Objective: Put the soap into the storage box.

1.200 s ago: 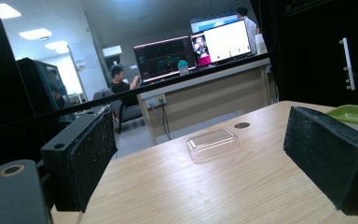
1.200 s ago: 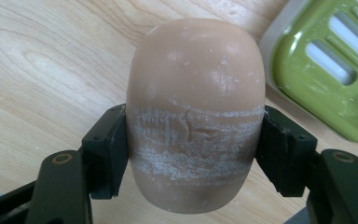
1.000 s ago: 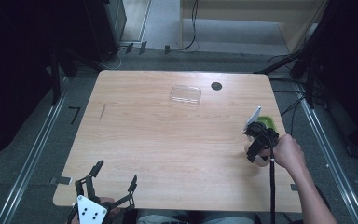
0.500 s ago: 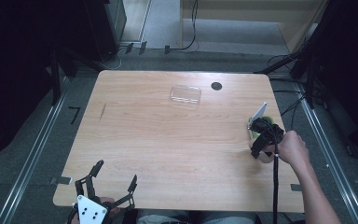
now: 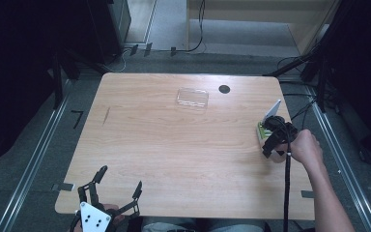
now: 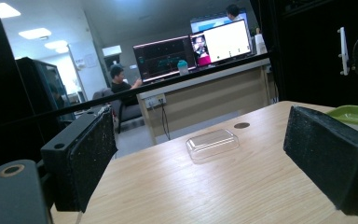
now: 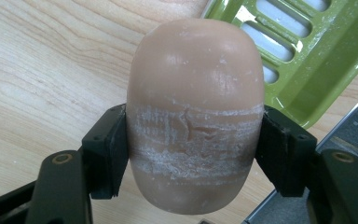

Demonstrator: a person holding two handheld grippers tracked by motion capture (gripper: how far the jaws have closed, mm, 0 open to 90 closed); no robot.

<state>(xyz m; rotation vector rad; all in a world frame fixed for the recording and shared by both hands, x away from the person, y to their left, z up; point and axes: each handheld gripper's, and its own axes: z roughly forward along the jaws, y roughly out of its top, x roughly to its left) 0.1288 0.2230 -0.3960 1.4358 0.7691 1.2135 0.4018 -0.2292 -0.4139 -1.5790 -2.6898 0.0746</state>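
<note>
We're looking at an office-type lab: big monitors (image 6: 193, 51) on a long counter (image 6: 205, 88), ceiling lights (image 6: 37, 33), cables on the floor (image 5: 193, 43).

Pinkish soap bar (image 7: 195, 116) between right gripper (image 7: 193, 154) jaws, beside green dish (image 7: 307, 60).

The right claw (image 7: 193, 154) grips the soap bar (image 7: 195, 116) at the table's (image 5: 174, 154) right edge. The left claw (image 5: 108, 191) hangs spread wide at its near-left corner.
</note>
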